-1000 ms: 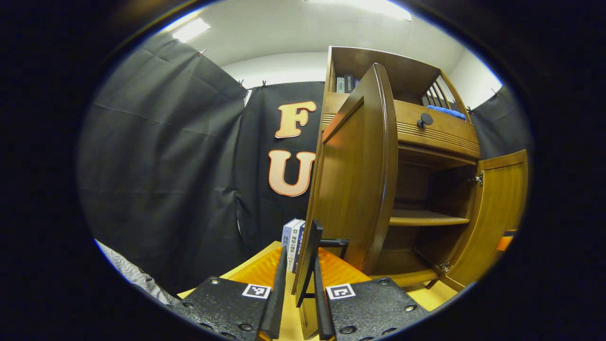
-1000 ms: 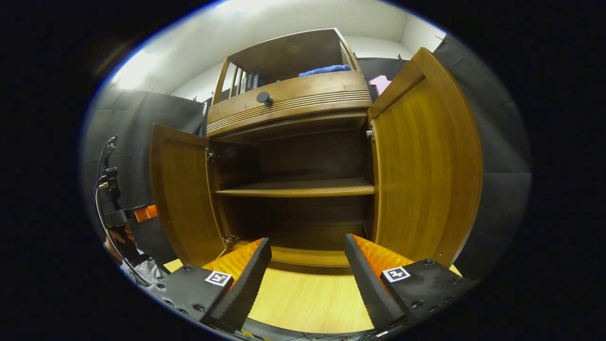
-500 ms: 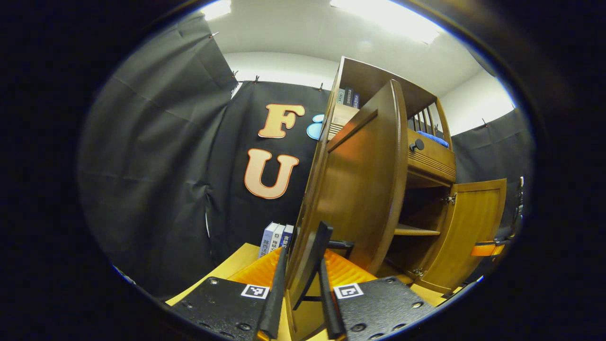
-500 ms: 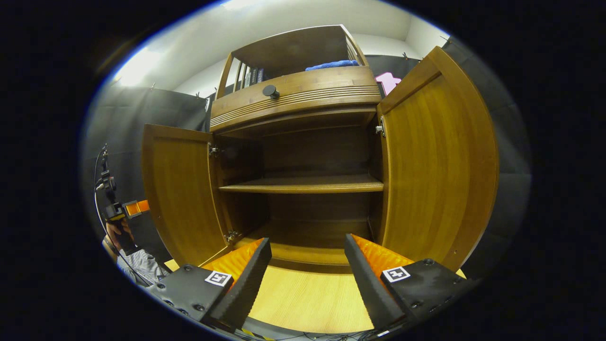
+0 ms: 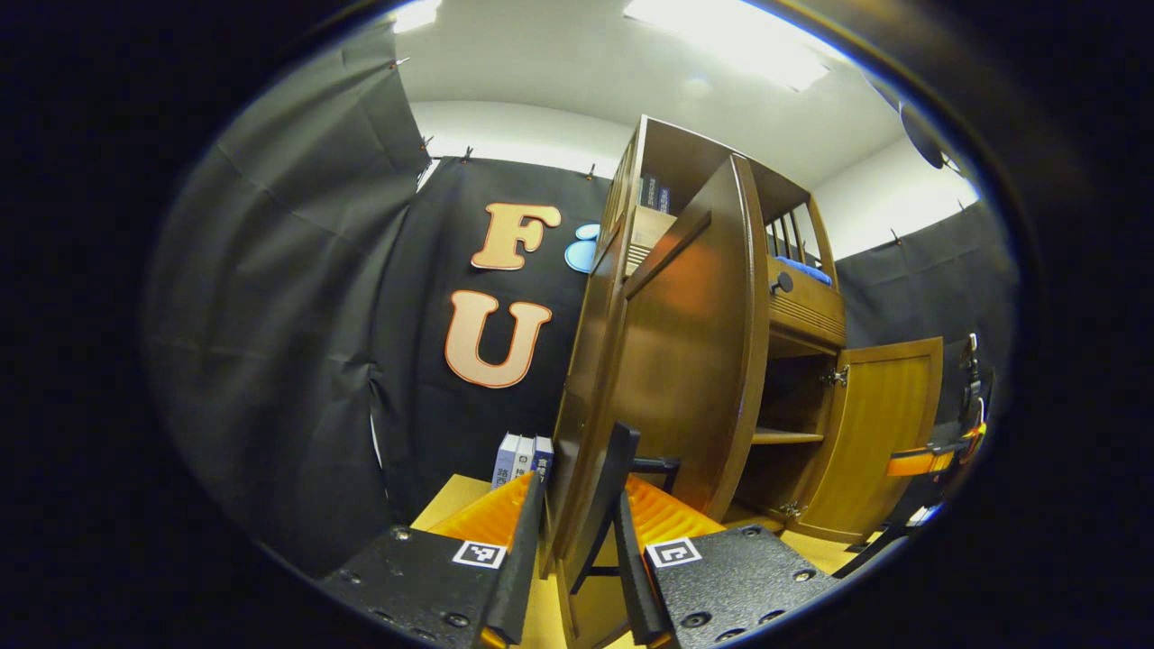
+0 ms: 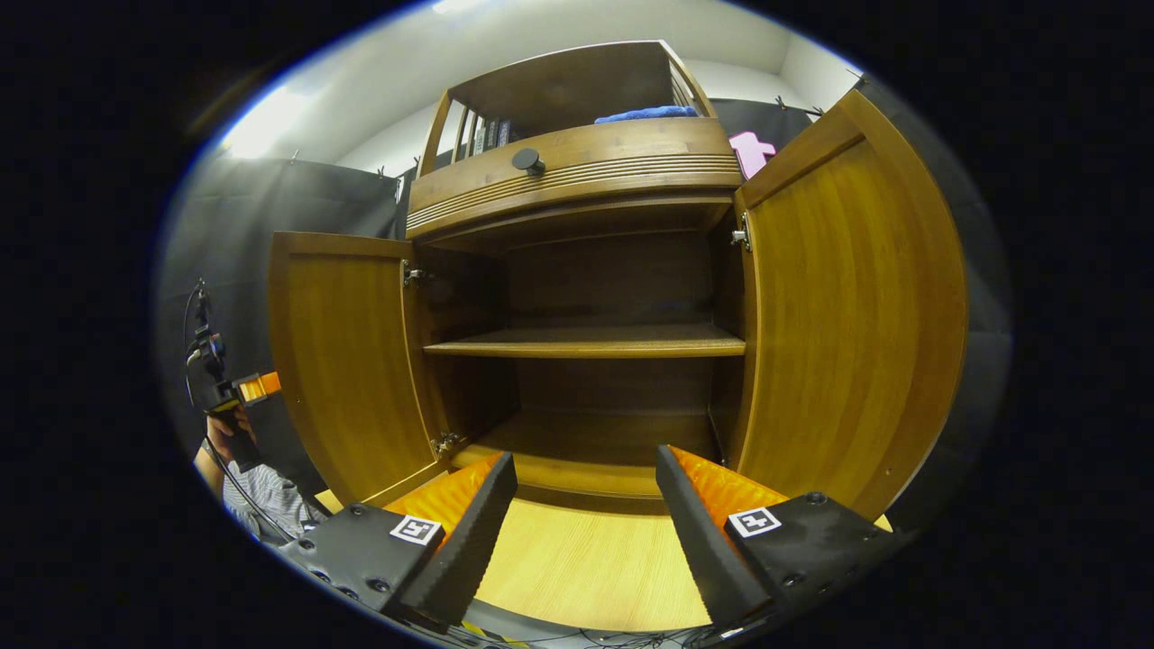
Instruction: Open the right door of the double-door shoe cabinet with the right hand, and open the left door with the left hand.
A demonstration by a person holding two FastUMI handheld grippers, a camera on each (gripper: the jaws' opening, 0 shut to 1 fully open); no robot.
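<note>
1. Between the left gripper's [image 5: 577, 541] nearly closed fingers stands the left door's [image 5: 694, 342] upright black handle [image 5: 604, 505]; both pads seem to press it.
2. Right gripper [image 6: 586, 523] gapes empty before the shoe cabinet [image 6: 586, 297]; right door [image 6: 847, 315] swung wide.

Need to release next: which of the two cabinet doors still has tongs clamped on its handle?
The left door: the left tongs grip its black handle. The right door stands free, with the right tongs open.

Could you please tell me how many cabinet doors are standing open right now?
2: the left door swung out beside the shelf, and the right door swung out opposite.
</note>
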